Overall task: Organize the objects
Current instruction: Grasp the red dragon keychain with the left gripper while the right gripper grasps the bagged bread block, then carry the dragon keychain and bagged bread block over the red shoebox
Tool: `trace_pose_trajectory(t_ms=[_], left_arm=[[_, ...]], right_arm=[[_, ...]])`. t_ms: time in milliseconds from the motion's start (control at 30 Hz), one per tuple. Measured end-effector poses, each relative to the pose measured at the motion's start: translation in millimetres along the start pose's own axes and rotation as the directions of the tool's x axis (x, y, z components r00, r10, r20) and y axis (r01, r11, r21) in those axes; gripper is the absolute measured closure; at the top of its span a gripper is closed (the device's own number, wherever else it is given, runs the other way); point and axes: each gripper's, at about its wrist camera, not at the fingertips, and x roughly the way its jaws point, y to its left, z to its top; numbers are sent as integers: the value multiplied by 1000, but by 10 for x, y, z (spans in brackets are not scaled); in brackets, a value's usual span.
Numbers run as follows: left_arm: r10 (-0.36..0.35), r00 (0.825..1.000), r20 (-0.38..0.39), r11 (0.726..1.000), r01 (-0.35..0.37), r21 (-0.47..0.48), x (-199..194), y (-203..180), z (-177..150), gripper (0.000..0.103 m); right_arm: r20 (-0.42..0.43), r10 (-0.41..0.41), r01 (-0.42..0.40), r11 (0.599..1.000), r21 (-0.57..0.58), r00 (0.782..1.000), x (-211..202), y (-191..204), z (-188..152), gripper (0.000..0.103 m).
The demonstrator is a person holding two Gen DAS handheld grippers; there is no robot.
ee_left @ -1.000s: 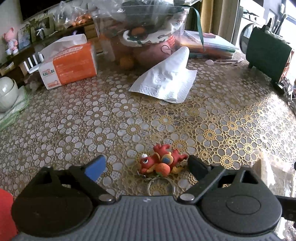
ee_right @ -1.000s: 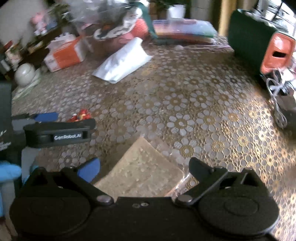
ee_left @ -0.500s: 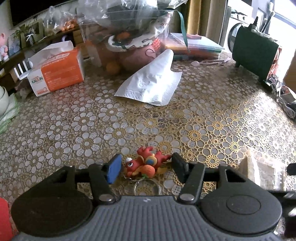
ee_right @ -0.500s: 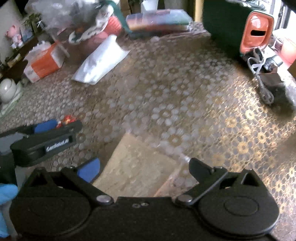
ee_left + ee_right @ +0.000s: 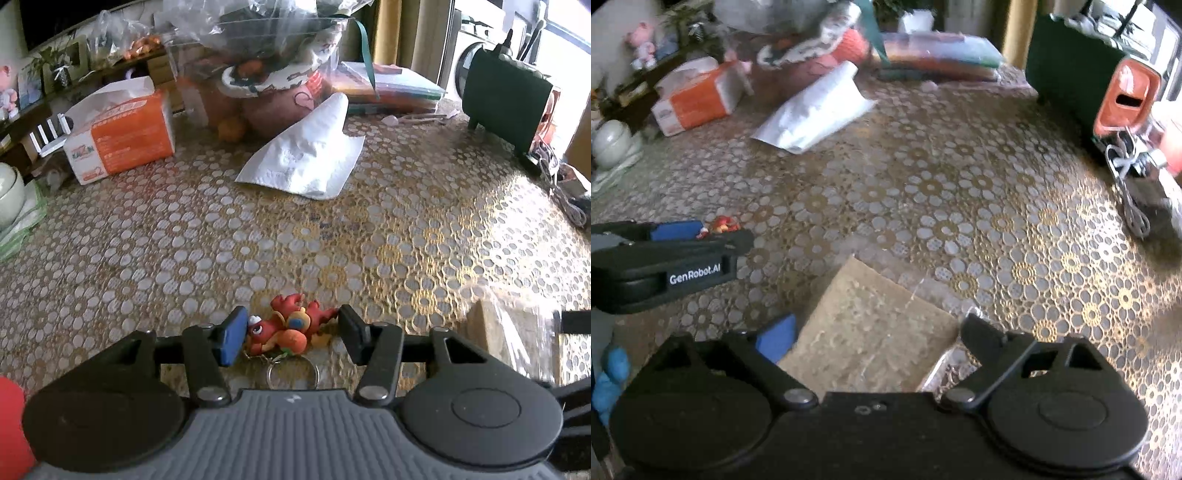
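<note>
The left gripper [image 5: 290,334] is found low over the table, its jaws partly closed around a red dragon keychain [image 5: 286,330]. The blue pad [image 5: 232,339] is seen touching, or all but touching, the figure's head end, while the black pad [image 5: 351,338] stands at the tips of its outstretched limbs; whether a firm clamp is made cannot be told. The figure's long axis is judged to run across the jaws, from pad to pad, so that closure would bear on its two ends; its key ring [image 5: 293,374] lies toward the gripper body, between the fingers. The left gripper is plainly the nearer one to this item. Just to the right, a flat beige packet in clear wrap [image 5: 871,325] is observed lying between the widely opened jaws of the right gripper [image 5: 877,332]; nothing is held there, and contact with the packet cannot be confirmed. Farther out on the gold floral tablecloth [image 5: 406,229], a white paper napkin [image 5: 310,162] is noted well apart from both grippers, with an orange tissue pack [image 5: 122,140] to its left. A dark green box [image 5: 506,107] stands at the far right edge.
</note>
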Motion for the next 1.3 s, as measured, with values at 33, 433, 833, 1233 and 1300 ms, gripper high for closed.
trace_pose_trajectory(t_ms=[33,433,833,1233,1300], left_arm=[[1,1000,-2,1000,-1,-3,-25,11,-26,50],[-32,999,-39,996,28,-90,-584,166,-496,51],[-49,998,-35,987,43,-157,-1276,258,-944,51],[-70,998,4,979,69,-191,-2084,499,-1171,51],[-72,997,13,980,73,-187,-2224,565,-1191,51]], right_arm=[[6,5,-5,1000,-10,1000,-9,4,-6,12],[14,77,-77,997,-19,997,-322,-15,-312,16],[18,165,-163,983,-85,986,-844,224,-539,17],[15,243,-236,951,-198,970,-1401,760,-735,17],[13,262,-254,944,-209,965,-1493,832,-751,17]])
